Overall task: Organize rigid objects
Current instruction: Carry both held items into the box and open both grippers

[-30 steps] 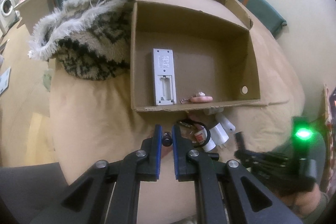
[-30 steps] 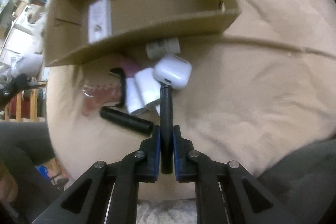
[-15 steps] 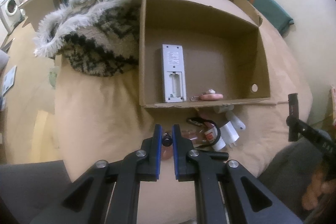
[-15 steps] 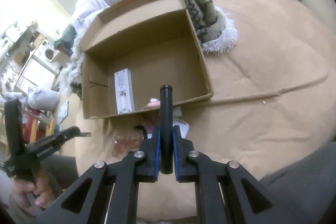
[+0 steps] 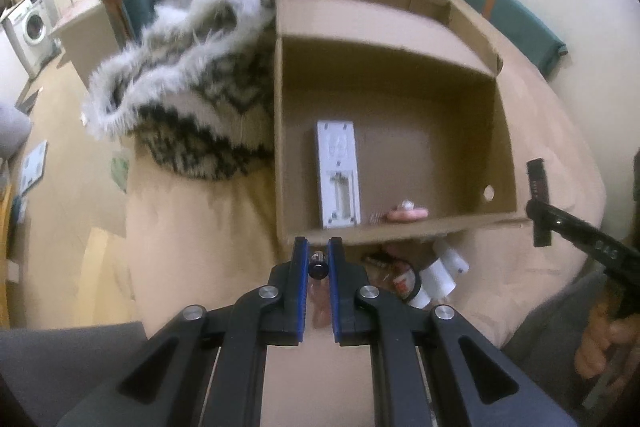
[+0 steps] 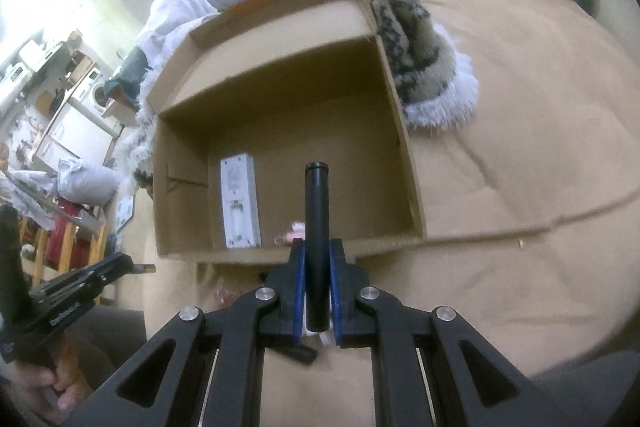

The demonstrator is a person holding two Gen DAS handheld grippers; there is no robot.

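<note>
Right gripper (image 6: 317, 283) is clamped on a black tube (image 6: 317, 227), and in the last second it has swung up from down among the clutter to ride above the near wall of the box (image 6: 400, 131), tube tip poking over the opening. That reads as pick done, drop next.

Left gripper (image 5: 319, 259) is clenched too, pinching a small dark cylinder (image 5: 319, 268) seen end-on. It has crept from back over the bedspread to just short of the box's near edge, so both hands look set to deliver.

Inside the box: a white remote (image 5: 338, 175) lying face down against the near wall with its battery bay open, and beside it a small pink thing (image 5: 406, 214) I can't identify. The rest of the floor is bare cardboard.

Outside, hard against the near wall, white chargers (image 5: 440, 271) and a dark loop wait on the bedspread (image 6: 520, 147).
</note>
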